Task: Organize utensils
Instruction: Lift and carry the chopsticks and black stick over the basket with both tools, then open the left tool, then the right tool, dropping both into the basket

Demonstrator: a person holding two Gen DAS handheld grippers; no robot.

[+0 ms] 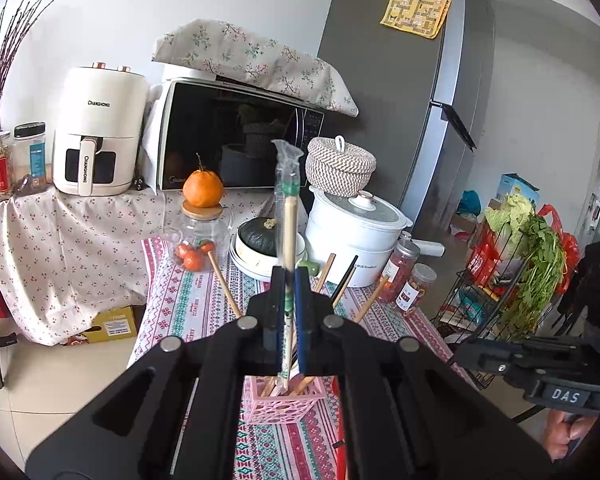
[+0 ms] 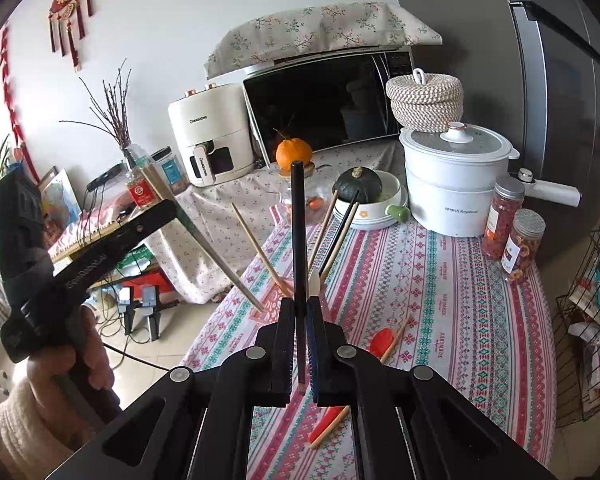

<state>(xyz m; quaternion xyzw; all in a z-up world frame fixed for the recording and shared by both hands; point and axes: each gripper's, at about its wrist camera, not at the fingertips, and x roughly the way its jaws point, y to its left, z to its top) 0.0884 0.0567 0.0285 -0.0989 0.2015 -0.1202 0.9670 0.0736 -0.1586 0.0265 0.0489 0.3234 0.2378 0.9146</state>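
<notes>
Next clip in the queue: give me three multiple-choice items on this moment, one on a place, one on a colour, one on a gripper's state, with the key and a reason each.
1. Where does the orange sit?
A. on the lid of the glass jar
B. inside the pink basket
C. on the white pot

2. What colour is the chopstick in the right gripper?
A. red
B. black
C. white

3. How is the left gripper?
A. open and empty
B. shut on a wrapped chopstick
C. shut on a spoon

Key: 1 A, the fruit rests on the jar's wooden lid. 2 B, a dark stick stands between the pads. 3 B, the pads pinch a pale stick in a clear sleeve.
</notes>
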